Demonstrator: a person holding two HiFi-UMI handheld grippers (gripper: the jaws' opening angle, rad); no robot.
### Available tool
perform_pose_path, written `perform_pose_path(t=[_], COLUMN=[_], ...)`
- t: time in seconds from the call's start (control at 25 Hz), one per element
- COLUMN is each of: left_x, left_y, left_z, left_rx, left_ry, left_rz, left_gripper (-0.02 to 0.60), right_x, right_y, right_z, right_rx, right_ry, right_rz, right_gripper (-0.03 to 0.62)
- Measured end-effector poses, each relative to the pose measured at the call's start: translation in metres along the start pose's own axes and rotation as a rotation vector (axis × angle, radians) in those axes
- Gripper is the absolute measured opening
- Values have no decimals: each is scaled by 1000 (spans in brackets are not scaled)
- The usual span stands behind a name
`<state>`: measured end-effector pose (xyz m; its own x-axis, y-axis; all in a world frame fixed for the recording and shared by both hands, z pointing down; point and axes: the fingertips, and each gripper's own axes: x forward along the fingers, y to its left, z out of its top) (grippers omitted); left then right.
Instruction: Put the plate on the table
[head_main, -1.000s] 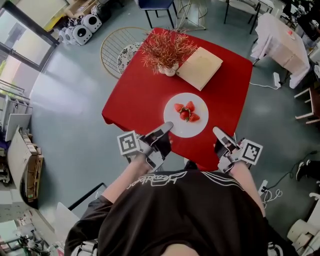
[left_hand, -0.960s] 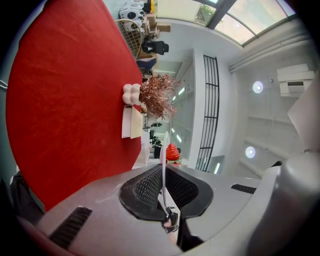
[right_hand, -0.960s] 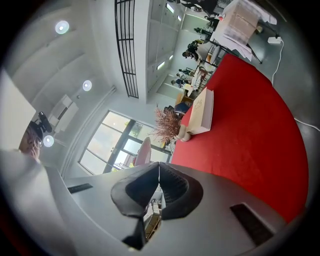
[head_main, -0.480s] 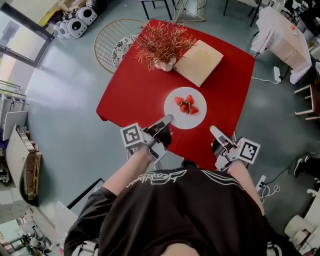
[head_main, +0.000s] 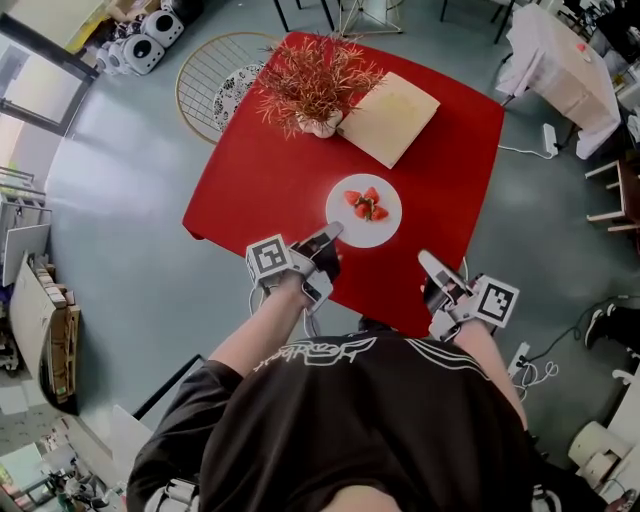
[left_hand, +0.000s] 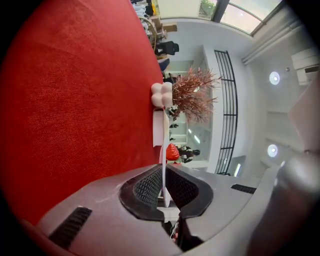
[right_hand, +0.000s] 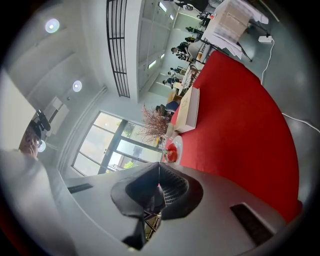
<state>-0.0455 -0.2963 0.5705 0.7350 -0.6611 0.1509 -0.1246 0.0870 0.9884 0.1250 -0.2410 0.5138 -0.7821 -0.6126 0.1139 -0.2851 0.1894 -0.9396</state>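
Observation:
A white plate (head_main: 385, 226) with strawberries (head_main: 364, 204) lies on the red table (head_main: 270, 180), near its front edge. My left gripper (head_main: 332, 233) is shut on the plate's near-left rim. In the left gripper view the thin plate rim (left_hand: 163, 150) stands edge-on between the ribbed pads of the left gripper (left_hand: 164, 192), with a strawberry (left_hand: 172, 152) beyond. My right gripper (head_main: 428, 261) hovers over the table's front edge, right of the plate, shut with nothing in it. The right gripper view shows the right gripper (right_hand: 158, 167) with its pads together and the plate (right_hand: 177, 146) farther off.
A reddish dried plant in a white pot (head_main: 315, 85) and a tan board (head_main: 388, 117) sit at the table's far side. A round wire rack (head_main: 215, 85) lies on the floor at the far left. A white-clothed table (head_main: 560, 65) stands at the far right.
The table and plate have shifted up and grown smaller in the head view. My left gripper has kept its hold on the plate's rim. The right gripper has hardly moved.

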Motion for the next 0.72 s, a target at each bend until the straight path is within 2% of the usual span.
perform_pose_path(t=[0.28, 0.48, 0.72], left_x=[11, 19, 23], left_y=[17, 29, 42], left_z=[5, 8, 8], left_rx=[-12, -14, -17], left_ry=[-11, -17, -14], left_rz=[53, 107, 169], left_gripper=[18, 18, 18], right_x=[0, 3, -3], right_y=[-5, -1, -7], right_z=[9, 14, 14], right_rx=[-3, 1, 18], right_ry=[-6, -20, -20], right_rz=[-9, 25, 0], right_gripper=[8, 8, 8])
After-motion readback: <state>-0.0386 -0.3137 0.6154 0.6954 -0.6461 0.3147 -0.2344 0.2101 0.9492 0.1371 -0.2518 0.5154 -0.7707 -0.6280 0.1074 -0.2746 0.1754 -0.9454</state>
